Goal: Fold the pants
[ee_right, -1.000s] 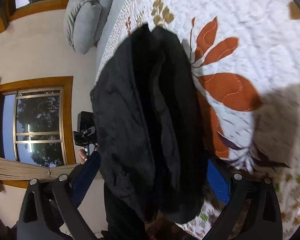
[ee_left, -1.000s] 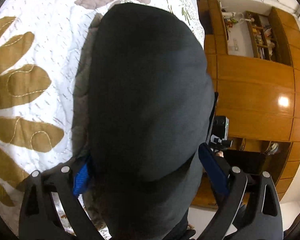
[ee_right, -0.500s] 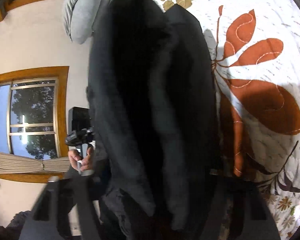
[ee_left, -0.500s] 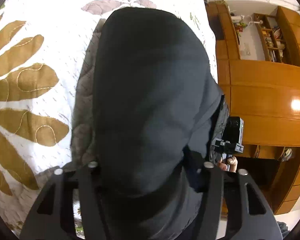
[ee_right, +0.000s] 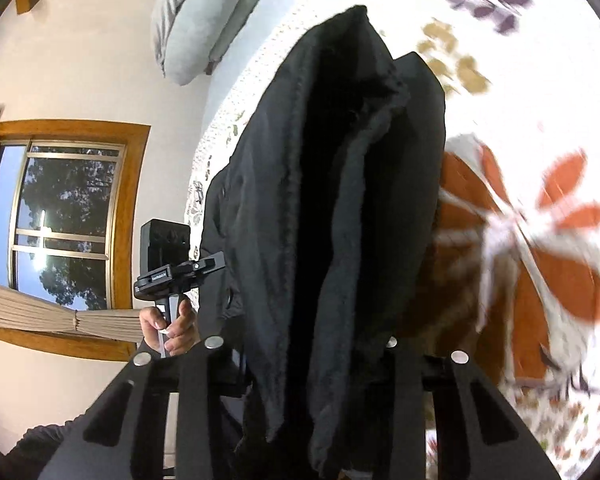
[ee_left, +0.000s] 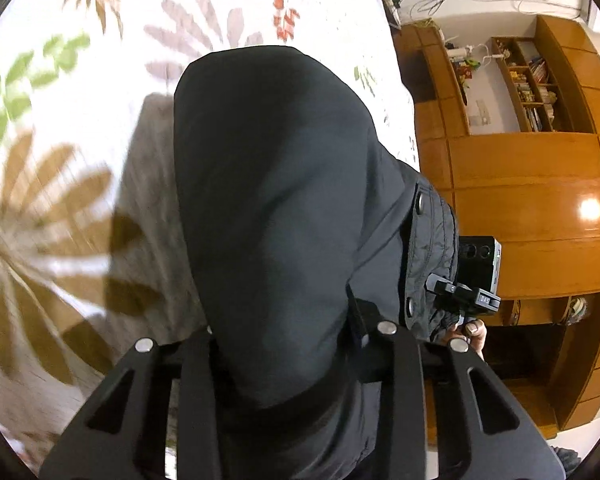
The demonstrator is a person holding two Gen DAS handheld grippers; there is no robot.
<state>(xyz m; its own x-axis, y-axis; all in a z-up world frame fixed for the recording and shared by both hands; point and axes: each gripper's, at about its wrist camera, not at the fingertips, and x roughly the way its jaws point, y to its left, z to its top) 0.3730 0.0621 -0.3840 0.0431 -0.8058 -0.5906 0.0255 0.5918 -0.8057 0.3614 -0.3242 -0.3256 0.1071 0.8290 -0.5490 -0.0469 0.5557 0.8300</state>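
The dark pants (ee_left: 272, 200) hang in a folded bundle over a white quilt with leaf prints (ee_left: 80, 80). My left gripper (ee_left: 288, 344) is shut on the pants at their near end, its fingertips hidden in the cloth. In the right wrist view the same pants (ee_right: 340, 208) fill the middle, with folded layers showing. My right gripper (ee_right: 304, 348) is shut on that end of the pants. Each view shows the other gripper held by a hand, in the left wrist view (ee_left: 472, 276) and in the right wrist view (ee_right: 172, 264).
The quilt (ee_right: 520, 80) lies on a bed. A wooden cabinet wall (ee_left: 532, 208) stands beyond the bed's edge on one side. A wood-framed window (ee_right: 64, 224) and a grey pillow (ee_right: 204, 16) are on the other side.
Both grippers went from open around the pants to shut on them. The pants have been lifted away from the quilt, which now blurs with motion.
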